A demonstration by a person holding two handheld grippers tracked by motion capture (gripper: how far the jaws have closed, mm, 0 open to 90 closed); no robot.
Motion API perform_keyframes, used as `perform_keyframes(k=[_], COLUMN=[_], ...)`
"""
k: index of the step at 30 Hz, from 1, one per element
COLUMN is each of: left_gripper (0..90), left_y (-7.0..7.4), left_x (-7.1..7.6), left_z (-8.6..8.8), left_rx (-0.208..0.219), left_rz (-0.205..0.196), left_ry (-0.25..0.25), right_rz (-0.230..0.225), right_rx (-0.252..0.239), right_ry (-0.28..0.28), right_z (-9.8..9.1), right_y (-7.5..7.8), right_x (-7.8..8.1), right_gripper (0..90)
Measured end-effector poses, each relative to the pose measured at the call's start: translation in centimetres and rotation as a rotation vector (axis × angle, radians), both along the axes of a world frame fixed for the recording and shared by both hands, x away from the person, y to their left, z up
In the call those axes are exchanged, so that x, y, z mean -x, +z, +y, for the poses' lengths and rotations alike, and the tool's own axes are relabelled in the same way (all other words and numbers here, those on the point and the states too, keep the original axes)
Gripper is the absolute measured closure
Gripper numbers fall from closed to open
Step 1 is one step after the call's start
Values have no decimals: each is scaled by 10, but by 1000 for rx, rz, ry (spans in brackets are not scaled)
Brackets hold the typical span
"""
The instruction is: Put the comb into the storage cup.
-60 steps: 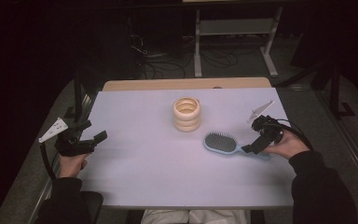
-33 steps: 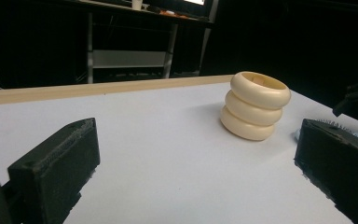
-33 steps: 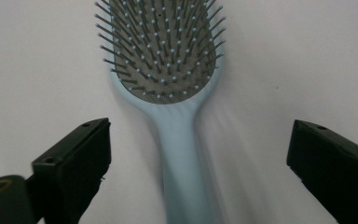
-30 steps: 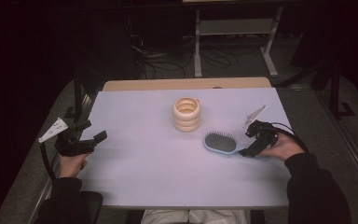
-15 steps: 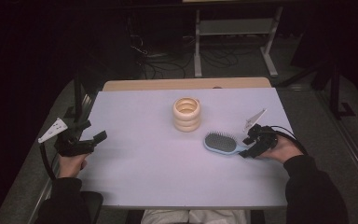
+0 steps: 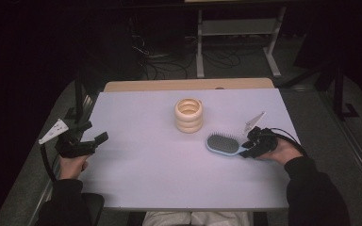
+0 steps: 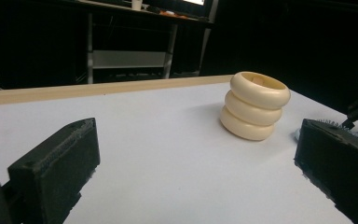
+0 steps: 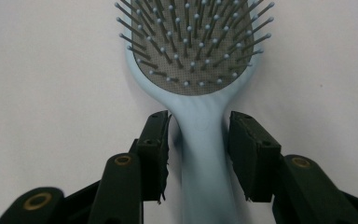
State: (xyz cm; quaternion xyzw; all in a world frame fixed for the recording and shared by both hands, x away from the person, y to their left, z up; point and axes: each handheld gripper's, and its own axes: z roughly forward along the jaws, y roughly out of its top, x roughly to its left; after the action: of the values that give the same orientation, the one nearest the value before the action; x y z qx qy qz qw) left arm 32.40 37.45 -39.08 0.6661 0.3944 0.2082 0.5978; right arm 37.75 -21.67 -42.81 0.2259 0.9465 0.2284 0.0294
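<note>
white tabletop under me; my right gripper (image 8: 198, 156) has just been closing, jaws straddling the blue hairbrush (image 6: 225, 144) handle, small gaps left. next i clamp, then lift. left gripper (image 6: 88, 139) gapes idle. farther off, a cream ring stack (image 6: 188, 115).

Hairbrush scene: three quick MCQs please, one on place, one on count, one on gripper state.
1. Where does the hairbrush lie?
A. left of the ring stack
B. right of and nearer than the ring stack
C. on the ring stack

2. How many rings has the ring stack?
A. two
B. three
C. five

3. How does the right gripper stand?
A. jaws either side of the brush handle, gaps showing
B. far from the brush
C. holding the stack

Key: 1 B, high view shows it. 2 B, three bulges. 3 A, the jaws have just been closing, handle between them.
</note>
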Motion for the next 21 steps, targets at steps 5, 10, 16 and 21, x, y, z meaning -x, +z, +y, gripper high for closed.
perform_keyframes(k=[5, 10, 16, 21], left_gripper=[0, 0, 0, 0], left_y=[0, 0, 0, 0], left_x=[0, 0, 0, 0], left_z=[0, 0, 0, 0], left_rx=[-1, -2, -1, 0], left_rz=[0, -1, -1, -2], left_ry=[-1, -1, -1, -2], right_rz=[1, -1, -12, -21], right_rx=[3, 9, 20, 16], right_ry=[8, 8, 11, 1], right_z=[1, 2, 3, 3], right_y=[-1, -1, -1, -1], right_x=[0, 0, 2, 4], right_gripper=[609, 623, 673, 682])
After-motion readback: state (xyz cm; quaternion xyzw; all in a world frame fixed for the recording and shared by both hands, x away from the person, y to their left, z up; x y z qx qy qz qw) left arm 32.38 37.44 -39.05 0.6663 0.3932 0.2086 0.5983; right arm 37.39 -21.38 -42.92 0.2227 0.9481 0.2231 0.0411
